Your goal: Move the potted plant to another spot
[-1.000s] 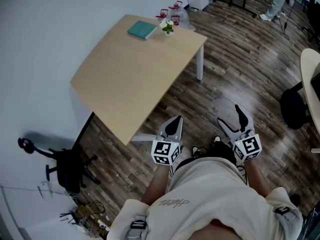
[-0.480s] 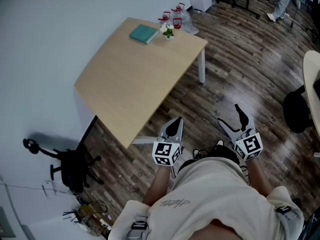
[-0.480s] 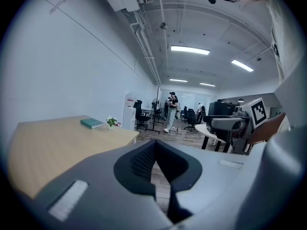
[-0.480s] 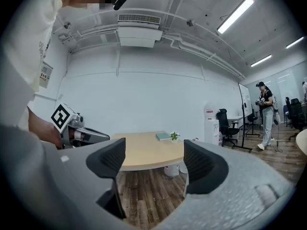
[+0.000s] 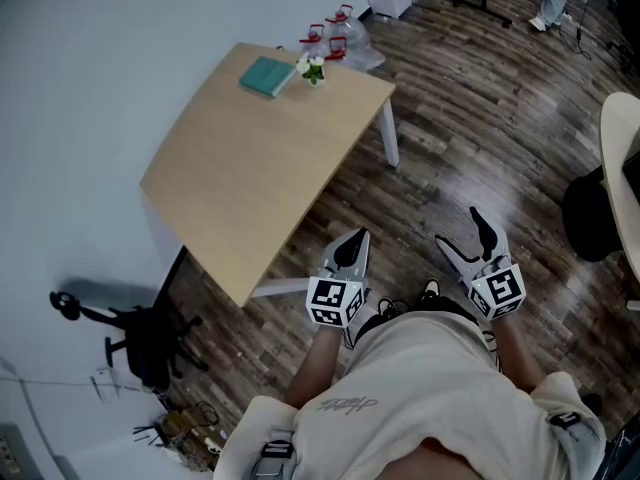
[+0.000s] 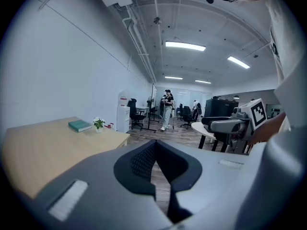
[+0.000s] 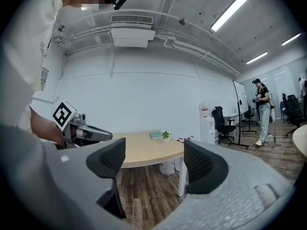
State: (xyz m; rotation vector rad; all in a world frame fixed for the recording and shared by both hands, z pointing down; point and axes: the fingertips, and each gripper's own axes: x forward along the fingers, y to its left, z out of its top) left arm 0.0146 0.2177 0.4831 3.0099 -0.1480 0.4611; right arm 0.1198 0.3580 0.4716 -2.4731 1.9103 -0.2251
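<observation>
Wooden table (image 5: 250, 158), teal book (image 5: 266, 76), potted plant (image 5: 313, 69)

Right gripper (image 7: 153, 153): jaws well apart, nothing between them; the table and floor show through the gap.
Left gripper (image 7: 81, 131): at the left edge, marker cube up, held in a hand, pointing towards the table.
Table (image 7: 141, 153): light wood top, white leg, against the white wall.
Potted plant (image 7: 166, 135): small, upright near the table's far right end.
Book (image 7: 156, 135): teal, lying flat just left of the plant.
Water dispenser (image 7: 205, 123): white, by the wall beyond the table.
Person (image 7: 263, 111): standing far right on the wood floor (image 7: 148, 195).
</observation>
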